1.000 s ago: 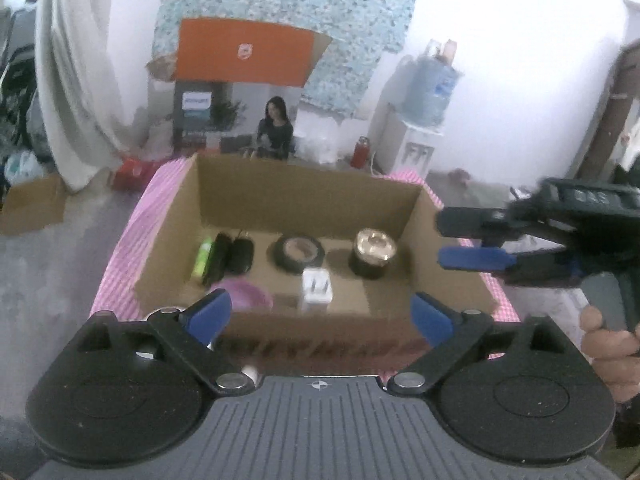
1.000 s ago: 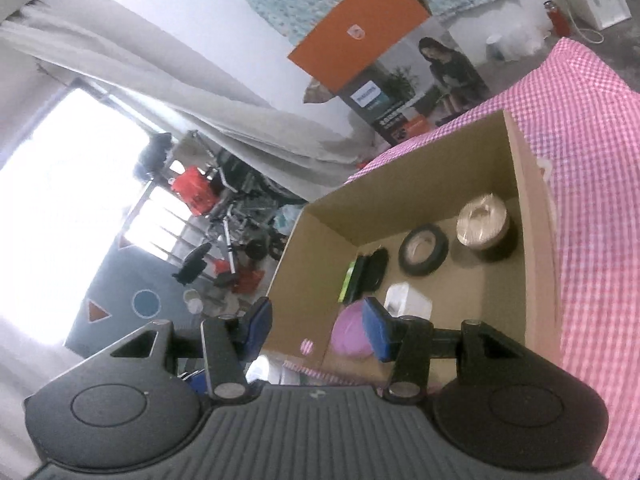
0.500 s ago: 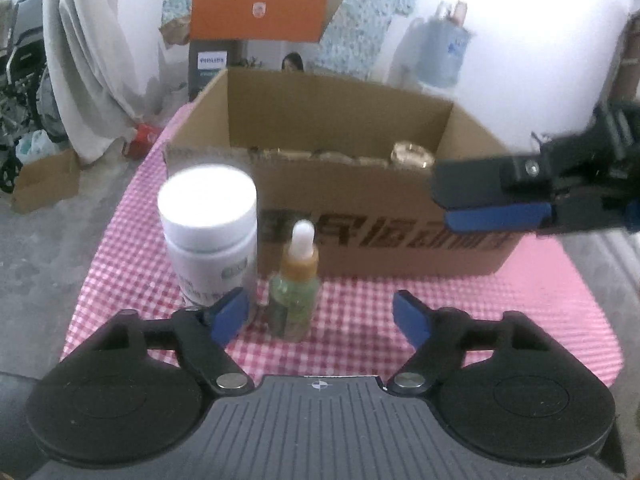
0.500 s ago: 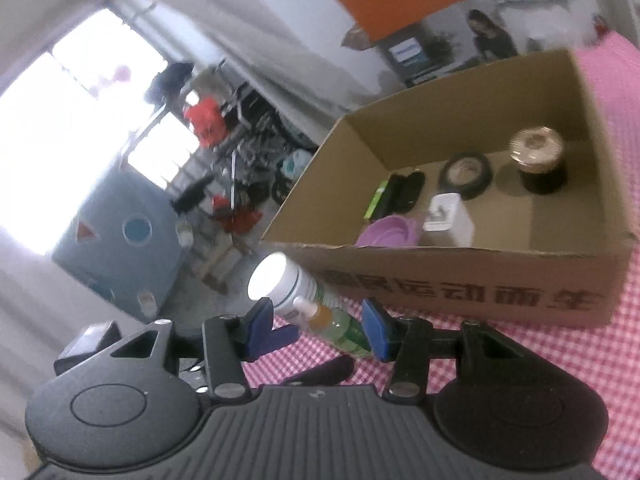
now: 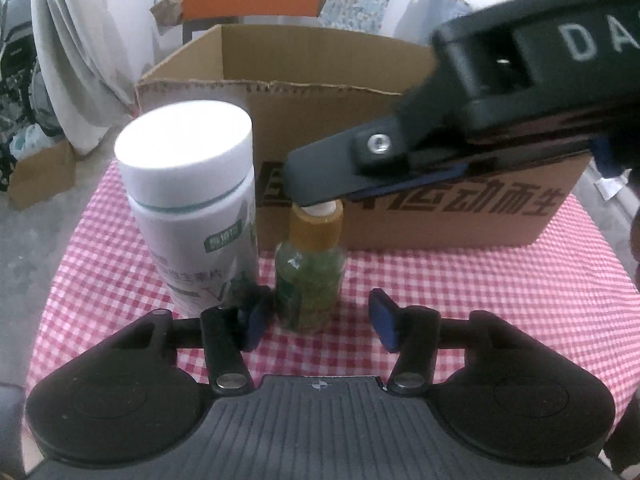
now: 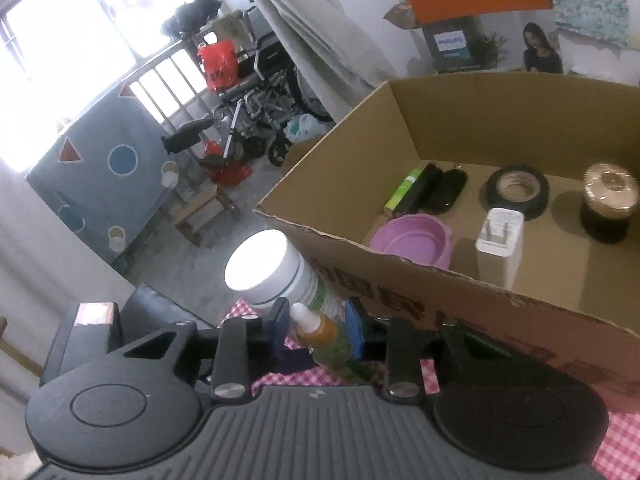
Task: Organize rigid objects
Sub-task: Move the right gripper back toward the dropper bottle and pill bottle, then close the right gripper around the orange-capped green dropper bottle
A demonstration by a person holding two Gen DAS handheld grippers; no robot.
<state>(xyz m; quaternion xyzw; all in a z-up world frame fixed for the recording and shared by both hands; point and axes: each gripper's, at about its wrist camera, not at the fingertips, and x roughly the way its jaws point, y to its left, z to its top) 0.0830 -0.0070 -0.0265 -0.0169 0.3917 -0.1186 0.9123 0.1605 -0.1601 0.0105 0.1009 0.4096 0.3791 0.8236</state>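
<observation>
Nearest, my right gripper (image 6: 316, 330) has just been narrowing on the small green glass dropper bottle (image 6: 332, 344) by the white-capped jar (image 5: 192, 208); my left gripper (image 5: 316, 326) is half-closed, empty. Beyond, 7 items fill the cardboard box (image 6: 472, 296); 2 remain.

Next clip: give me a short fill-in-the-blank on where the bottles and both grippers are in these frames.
1. The dropper bottle stands on the checked cloth in front of the ____ box.
2. The white-capped bottle stands ____ the box, not in it.
3. The right gripper, jaws just closing, brackets the dropper bottle's ____.
4. The left gripper, jaws also closing, has the ____ bottle between its fingers.

Missing: cardboard; outside; neck; dropper
</observation>
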